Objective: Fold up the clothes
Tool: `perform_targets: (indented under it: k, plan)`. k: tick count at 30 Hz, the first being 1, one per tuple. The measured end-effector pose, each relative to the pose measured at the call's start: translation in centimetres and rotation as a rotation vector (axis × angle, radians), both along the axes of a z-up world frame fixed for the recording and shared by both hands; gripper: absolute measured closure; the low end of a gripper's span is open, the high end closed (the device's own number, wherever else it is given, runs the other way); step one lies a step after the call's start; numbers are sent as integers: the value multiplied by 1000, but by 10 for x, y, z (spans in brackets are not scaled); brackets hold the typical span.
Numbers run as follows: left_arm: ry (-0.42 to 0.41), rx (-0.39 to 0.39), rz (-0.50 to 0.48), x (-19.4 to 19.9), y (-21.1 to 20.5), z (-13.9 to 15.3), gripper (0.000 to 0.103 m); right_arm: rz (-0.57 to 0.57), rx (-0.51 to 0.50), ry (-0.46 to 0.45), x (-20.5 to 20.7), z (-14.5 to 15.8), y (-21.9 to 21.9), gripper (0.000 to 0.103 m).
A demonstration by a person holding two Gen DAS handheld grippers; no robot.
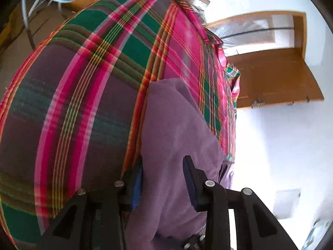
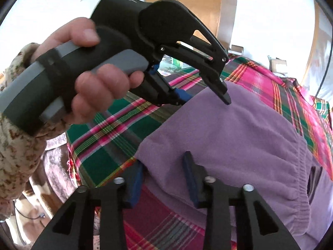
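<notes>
Purple garment (image 2: 229,129) lies on a plaid cloth (image 2: 108,137). Left tool (image 2: 206,99), held by a hand (image 2: 93,79), and right tool (image 2: 163,179) both straddle its edge, fingers spread, gripping nothing.

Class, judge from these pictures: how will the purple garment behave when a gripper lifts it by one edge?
The purple garment will probably sag and drape: it already lies in soft folds. Its fuzzy surface suggests it won't slip easily. It looks light, so pushing likely bunches it on the plaid cloth.

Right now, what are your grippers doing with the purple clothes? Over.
Both grippers open. Left gripper and right gripper straddle edges of the purple fleece garment, on the pink-and-green plaid cloth. Nothing in the way.
</notes>
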State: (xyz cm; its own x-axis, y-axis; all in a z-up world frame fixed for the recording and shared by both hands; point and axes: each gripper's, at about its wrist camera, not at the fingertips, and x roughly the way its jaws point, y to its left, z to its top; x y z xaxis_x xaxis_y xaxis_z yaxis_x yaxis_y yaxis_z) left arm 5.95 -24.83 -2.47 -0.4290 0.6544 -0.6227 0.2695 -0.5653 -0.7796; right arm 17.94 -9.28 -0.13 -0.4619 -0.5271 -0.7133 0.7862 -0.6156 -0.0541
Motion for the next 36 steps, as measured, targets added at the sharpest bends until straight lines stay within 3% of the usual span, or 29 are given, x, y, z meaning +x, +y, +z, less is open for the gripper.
perform_targets:
  k: [4, 6, 9, 14, 22, 26, 36]
  plan:
    - [10, -44, 18, -13, 3, 5, 69, 4, -7, 1, 1, 3, 1, 83]
    - [8, -37, 21, -14, 4, 4, 80, 7, -11, 8, 2, 6, 2, 85]
    - [33, -25, 31, -10, 3, 8, 87, 8, -33, 12, 0, 12, 6, 87]
    - [61, -20, 63, 0, -2, 18, 89, 17, -50, 25, 4, 21, 6, 89]
    - [74, -75, 85, 10, -3, 35, 89, 65, -90, 39, 8, 35, -2, 89]
    - [78, -101, 96, 15, -4, 43, 89, 70, -122, -4, 3, 37, 5, 89]
    - [196, -113, 52, 16, 40, 109, 89, 32, -280, 43, 8, 79, 53, 89]
